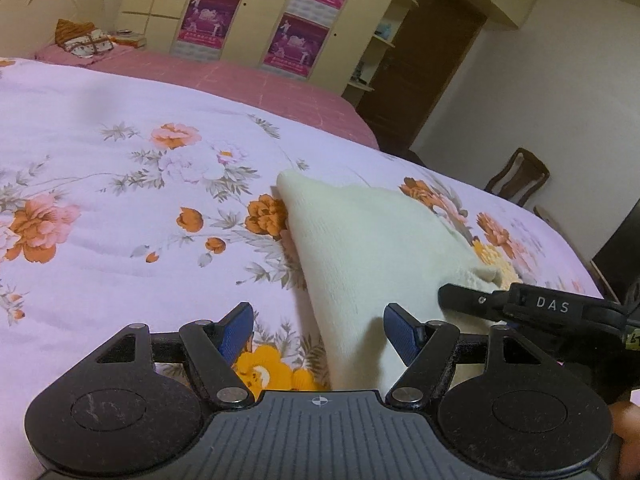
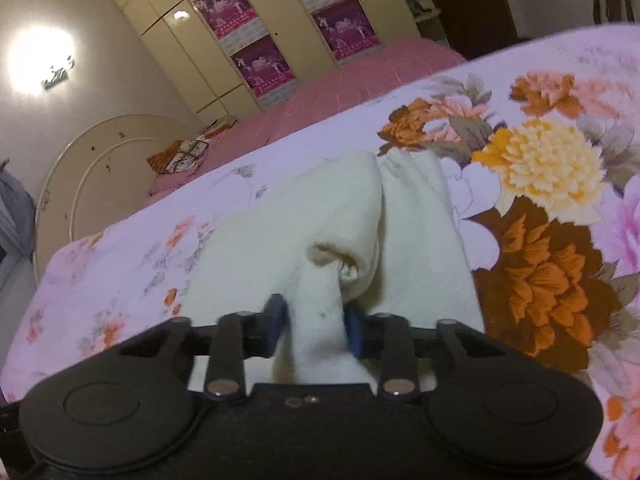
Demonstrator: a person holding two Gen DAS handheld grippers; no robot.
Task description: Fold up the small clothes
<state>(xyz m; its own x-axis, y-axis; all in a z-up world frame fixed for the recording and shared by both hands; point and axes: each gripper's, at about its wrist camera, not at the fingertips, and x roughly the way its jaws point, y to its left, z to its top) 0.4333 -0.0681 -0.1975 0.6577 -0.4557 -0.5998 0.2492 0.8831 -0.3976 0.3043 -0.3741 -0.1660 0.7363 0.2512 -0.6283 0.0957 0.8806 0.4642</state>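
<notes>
A cream knit garment (image 1: 360, 240) lies bunched on the floral bedspread (image 1: 120, 200). My left gripper (image 1: 319, 332) is open just above the bed. The garment's near left edge runs between its blue pads (image 1: 402, 334), which do not press on it. To its right, my right gripper (image 1: 452, 296) reaches onto the garment's near corner. In the right wrist view a raised fold of the cream garment (image 2: 280, 232) stands between the blue pads (image 2: 276, 320) of my right gripper (image 2: 315, 324), which pinch it from both sides. A rolled opening of the cloth sits just beyond the fingertips.
The floral bedspread (image 2: 540, 240) spreads wide to left and right of the garment. Beyond it lies a pink sheet (image 1: 248, 80) with a pile of patterned cloth (image 1: 84, 40) near the headboard (image 2: 80, 168). A wardrobe with purple posters (image 1: 256, 20), a brown door (image 1: 436, 60) and a wooden chair (image 1: 520, 176) stand past the bed.
</notes>
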